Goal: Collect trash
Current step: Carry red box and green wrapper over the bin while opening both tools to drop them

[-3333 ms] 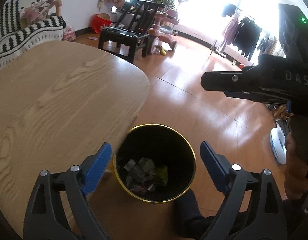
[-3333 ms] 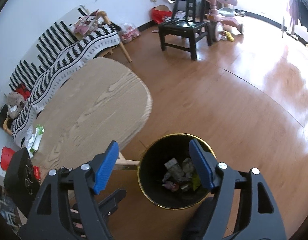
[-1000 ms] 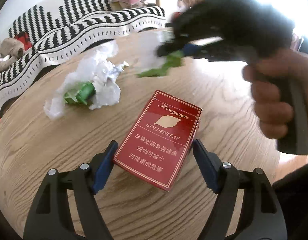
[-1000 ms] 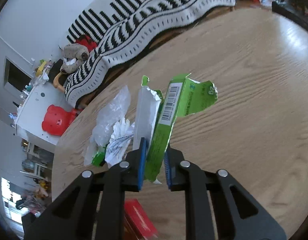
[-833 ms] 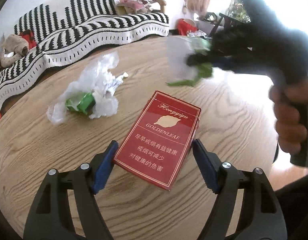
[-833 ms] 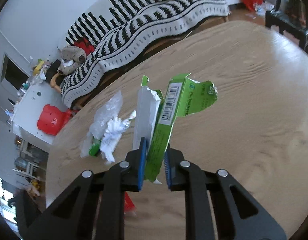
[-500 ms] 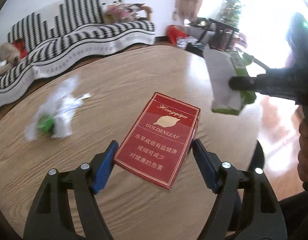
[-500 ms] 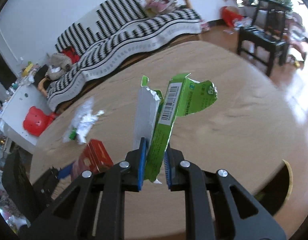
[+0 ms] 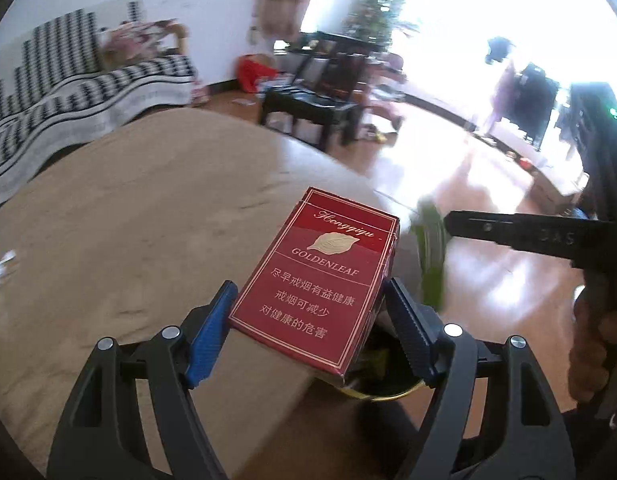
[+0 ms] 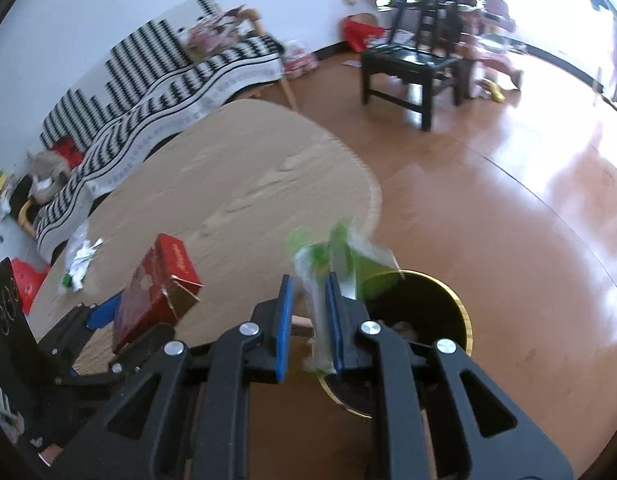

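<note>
My left gripper [image 9: 308,282] is shut on a red cigarette pack [image 9: 320,264] and holds it over the edge of the round wooden table [image 9: 128,220]. Just under the pack shows part of a black trash bin with a gold rim [image 9: 388,394]. My right gripper [image 10: 309,278] has a green and clear wrapper [image 10: 328,256] between its jaws, which are closing. It hangs blurred above the near rim of the bin [image 10: 464,320]. In the right wrist view the pack [image 10: 156,292] is at the left. A crumpled plastic wad [image 10: 78,260] lies on the table's far side.
A sofa with a black-and-white striped cover [image 10: 168,76] stands behind the table. A black chair [image 10: 412,68] is on the shiny wooden floor [image 10: 508,220] beyond the bin. A hand [image 9: 596,344] grips the right tool's handle.
Both grippers have swung from over the table's middle to its edge, each keeping its load. The bin has come into view under them. The plastic wad has slid off to the left.
</note>
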`<state>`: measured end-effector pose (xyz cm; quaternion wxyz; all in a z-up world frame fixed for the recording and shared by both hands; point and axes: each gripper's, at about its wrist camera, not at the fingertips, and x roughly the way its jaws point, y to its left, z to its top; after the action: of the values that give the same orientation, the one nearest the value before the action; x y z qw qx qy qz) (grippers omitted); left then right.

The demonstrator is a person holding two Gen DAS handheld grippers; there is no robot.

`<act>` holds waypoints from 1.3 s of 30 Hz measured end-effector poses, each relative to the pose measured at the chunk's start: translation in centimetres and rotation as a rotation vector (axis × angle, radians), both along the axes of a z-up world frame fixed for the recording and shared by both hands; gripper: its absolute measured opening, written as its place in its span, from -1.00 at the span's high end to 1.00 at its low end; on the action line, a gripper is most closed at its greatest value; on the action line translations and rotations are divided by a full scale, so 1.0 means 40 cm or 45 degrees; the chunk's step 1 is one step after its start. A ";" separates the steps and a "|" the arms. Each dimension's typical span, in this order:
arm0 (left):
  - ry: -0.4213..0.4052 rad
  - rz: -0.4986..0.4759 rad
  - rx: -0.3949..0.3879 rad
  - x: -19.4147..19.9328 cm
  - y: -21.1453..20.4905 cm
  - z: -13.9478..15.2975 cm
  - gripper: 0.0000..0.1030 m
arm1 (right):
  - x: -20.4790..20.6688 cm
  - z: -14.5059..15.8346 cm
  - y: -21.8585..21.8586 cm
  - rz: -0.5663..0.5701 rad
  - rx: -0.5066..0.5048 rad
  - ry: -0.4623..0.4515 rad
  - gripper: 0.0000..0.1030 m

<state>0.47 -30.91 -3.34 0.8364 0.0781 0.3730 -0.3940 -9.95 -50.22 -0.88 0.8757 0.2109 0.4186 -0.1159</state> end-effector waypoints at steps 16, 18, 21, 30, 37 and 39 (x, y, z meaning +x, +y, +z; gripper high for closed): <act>0.039 -0.154 0.041 -0.052 -0.155 -0.072 -0.42 | -0.077 -0.039 -0.125 -0.103 0.045 0.042 0.87; 0.042 -0.157 0.042 -0.052 -0.160 -0.075 -0.42 | -0.071 -0.038 -0.115 -0.104 0.041 0.044 0.87; 0.040 -0.171 0.047 -0.059 -0.164 -0.078 -0.42 | -0.071 -0.039 -0.109 -0.113 0.037 0.048 0.87; 0.046 -0.217 0.072 -0.076 -0.200 -0.103 -0.43 | -0.085 -0.041 -0.133 -0.172 0.044 0.046 0.87; 0.056 -0.261 0.087 -0.089 -0.241 -0.125 -0.67 | -0.099 -0.048 -0.152 -0.199 0.054 0.045 0.87; 0.046 -0.263 0.081 -0.091 -0.244 -0.123 -0.73 | -0.104 -0.051 -0.161 -0.215 0.061 0.050 0.87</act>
<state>-3.18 -40.68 -8.28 0.7815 0.1354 0.3903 -0.4675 -14.13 -56.67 -2.92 0.8492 0.2641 0.4189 -0.1834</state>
